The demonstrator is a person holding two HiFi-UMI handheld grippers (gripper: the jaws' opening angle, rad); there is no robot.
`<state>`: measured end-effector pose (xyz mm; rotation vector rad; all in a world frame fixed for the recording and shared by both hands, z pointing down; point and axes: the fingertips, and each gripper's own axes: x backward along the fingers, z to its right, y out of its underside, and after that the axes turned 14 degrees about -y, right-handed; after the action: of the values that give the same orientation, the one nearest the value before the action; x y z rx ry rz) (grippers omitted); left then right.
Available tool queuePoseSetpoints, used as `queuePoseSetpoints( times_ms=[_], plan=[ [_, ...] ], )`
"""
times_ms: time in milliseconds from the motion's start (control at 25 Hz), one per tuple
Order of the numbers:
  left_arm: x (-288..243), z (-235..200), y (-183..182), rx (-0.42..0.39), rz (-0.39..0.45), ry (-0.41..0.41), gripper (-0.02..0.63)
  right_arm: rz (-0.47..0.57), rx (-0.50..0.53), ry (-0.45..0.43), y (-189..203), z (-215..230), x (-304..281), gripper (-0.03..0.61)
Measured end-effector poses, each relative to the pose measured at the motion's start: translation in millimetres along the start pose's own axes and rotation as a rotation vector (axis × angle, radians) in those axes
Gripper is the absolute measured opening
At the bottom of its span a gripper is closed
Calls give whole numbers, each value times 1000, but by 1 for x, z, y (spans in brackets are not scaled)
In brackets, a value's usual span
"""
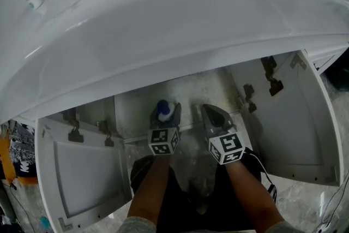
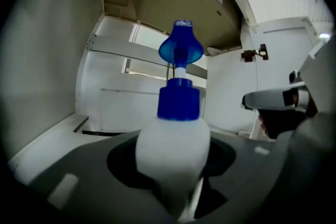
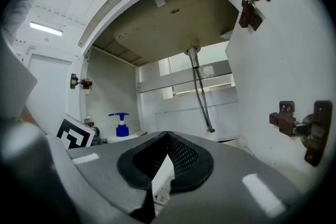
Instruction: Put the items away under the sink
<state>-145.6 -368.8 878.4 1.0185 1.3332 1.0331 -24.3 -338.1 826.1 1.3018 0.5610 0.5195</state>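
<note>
Left gripper [image 1: 165, 112] sat inside the under-sink cabinet [image 1: 131, 107], jaws parted, pump bottle [image 2: 173, 149] standing loose between them. Crooked pull-back could clip and topple it. Right gripper [image 3: 167, 136], just beside, was closed and empty; a swing left might knock the bottle too.

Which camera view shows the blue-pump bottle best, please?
The left gripper view: the pump bottle fills the centre, close up. The head view shows only its blue top; the right gripper view shows the bottle small, at left.
</note>
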Motion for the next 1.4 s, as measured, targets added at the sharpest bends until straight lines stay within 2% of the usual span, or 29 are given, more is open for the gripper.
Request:
queuePoseSetpoints(
  times_ms=[80, 320, 520, 600, 640, 760, 920, 1000, 1120, 1280, 1400],
  plan=[
    [0, 1, 0, -8, 0, 1, 181, 3, -3, 2, -1, 0, 1, -2],
    [-9, 1, -9, 37, 36, 15, 167, 0, 13, 0, -3, 0, 6, -2],
    [-13, 15, -6, -48, 42, 46, 166, 0, 16, 8, -3, 2, 11, -2],
    [-12, 15, -6, -33, 38, 43, 169, 3, 13, 13, -4, 3, 12, -2],
    [-11, 14, -6, -12, 35, 40, 176, 4, 12, 13, -4, 3, 11, -2],
    [-7, 13, -4, 32, 27, 34, 269, 7, 6, 4, -3, 1, 9, -2],
    [-3, 14, 0, 35, 7, 42, 299, 15, 7, -3, -5, -3, 6, -2],
    [1, 12, -1, 39, 3, 35, 339, 16, 7, -7, -5, -5, 6, -2],
    [8, 15, -5, 5, 12, 38, 388, 21, 7, -11, -6, -6, 5, -2],
    [14, 18, -5, -61, 3, 43, 404, 36, -1, -17, -10, -7, 2, -2],
    [20, 15, -9, -32, -14, 50, 436, 46, -2, -21, -15, -9, 3, -2]
  ],
)
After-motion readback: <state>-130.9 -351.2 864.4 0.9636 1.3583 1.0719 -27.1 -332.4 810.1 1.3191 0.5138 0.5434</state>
